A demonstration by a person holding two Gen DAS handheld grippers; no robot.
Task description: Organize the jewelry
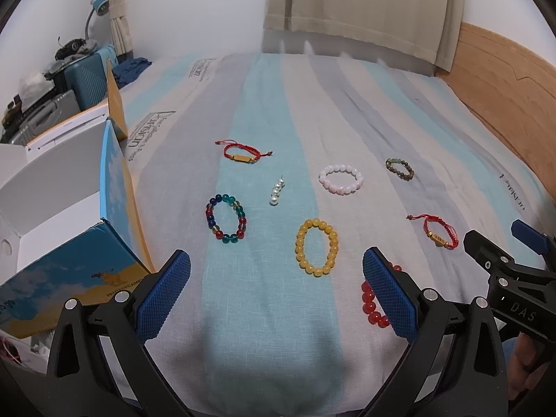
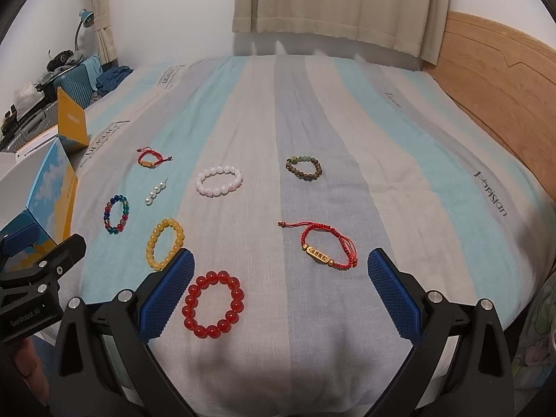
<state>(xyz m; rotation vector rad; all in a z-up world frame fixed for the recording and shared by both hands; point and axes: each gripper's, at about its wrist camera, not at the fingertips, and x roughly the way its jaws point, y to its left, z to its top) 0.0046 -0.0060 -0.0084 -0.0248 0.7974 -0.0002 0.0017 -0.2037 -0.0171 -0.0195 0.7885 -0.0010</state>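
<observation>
Several bracelets lie on a striped bedspread. My left gripper (image 1: 276,278) is open and empty, just short of the yellow bead bracelet (image 1: 300,248), with the multicolour bead bracelet (image 1: 212,220) ahead left. My right gripper (image 2: 279,278) is open and empty over the near edge, with the red bead bracelet (image 2: 193,304) by its left finger and a red cord bracelet with a gold tag (image 2: 318,253) ahead. Farther off lie a pink-white bead bracelet (image 2: 219,180), a dark green-brown bracelet (image 2: 304,166), a short pearl string (image 2: 154,193) and a second red cord bracelet (image 2: 149,158).
An open white cardboard box (image 1: 52,187) with blue and orange flaps stands at the left edge of the bed. Suitcases and a desk lamp (image 1: 99,7) stand behind it. A wooden headboard (image 2: 504,80) runs along the right. Curtains hang at the back.
</observation>
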